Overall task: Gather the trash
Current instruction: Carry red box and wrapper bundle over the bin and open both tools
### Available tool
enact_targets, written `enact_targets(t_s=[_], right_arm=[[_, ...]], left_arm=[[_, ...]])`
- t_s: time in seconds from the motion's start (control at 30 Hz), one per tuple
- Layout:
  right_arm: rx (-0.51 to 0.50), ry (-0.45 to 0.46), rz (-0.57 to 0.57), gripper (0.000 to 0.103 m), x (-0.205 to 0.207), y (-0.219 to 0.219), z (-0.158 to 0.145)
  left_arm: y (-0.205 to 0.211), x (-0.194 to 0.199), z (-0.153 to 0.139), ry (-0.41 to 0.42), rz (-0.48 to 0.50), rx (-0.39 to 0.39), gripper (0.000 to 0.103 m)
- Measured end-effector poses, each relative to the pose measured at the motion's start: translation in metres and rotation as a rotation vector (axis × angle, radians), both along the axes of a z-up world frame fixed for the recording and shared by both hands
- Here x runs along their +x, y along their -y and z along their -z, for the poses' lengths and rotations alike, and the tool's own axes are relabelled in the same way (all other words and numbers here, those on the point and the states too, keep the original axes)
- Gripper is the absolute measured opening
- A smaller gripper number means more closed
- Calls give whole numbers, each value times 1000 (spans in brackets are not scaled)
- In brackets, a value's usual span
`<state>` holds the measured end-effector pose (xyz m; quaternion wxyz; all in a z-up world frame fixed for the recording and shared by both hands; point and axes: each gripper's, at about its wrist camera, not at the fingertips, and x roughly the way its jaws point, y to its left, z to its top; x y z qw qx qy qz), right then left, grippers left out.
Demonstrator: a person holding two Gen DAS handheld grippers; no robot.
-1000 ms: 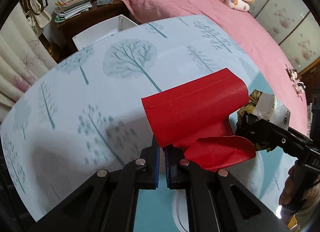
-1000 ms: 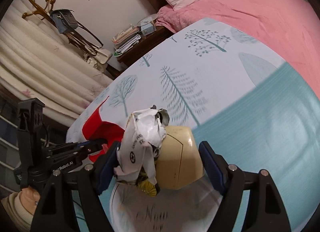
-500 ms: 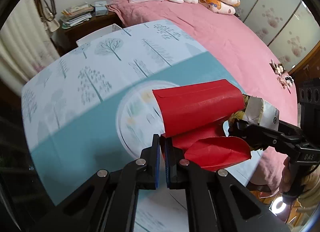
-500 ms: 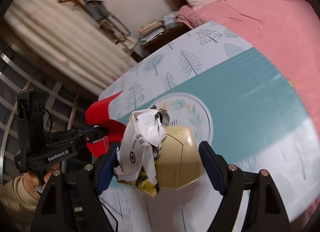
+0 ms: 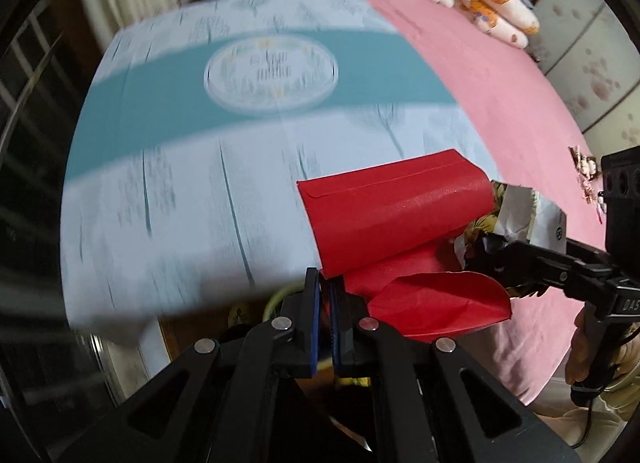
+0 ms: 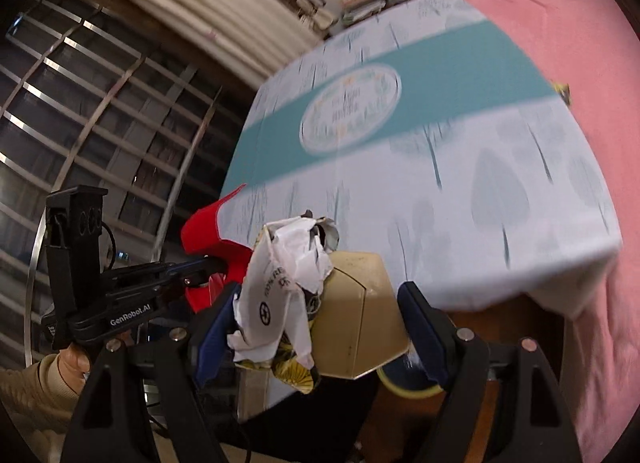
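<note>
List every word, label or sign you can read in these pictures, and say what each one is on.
"GenRobot.AI": on the left gripper body.
"DAS", cut off: on the right gripper body.
"100% RE…" above a round symbol, partly creased: on the crumpled white wrapper.
Lettering in the tablecloth oval: too blurred to read.

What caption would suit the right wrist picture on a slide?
The right gripper clamps a beige box and crumpled white wrapper beyond the tablecloth's edge.
</note>
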<state>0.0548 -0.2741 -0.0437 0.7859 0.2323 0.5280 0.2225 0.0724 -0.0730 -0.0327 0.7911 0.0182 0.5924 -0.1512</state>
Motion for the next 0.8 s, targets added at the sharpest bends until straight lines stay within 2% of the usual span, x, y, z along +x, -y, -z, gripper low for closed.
enact_targets(t_s=[0.2,0.37,0.67,0.8], right_arm=[[15,-97,-24,79,-46,-4,39],[-6,-172,-30,79,-66,-17,98],[-46,-275,31,79,-65,-27,239],[-23,-333,101,80,-65,-25,302]], left_arm=[[0,-62,37,-85,-48,28,2],[-12,-84,91,-131,-87,37,2],[-26,-76,237,-189,-126,4,3],[-24,-64,300,-215,-123,4,3]])
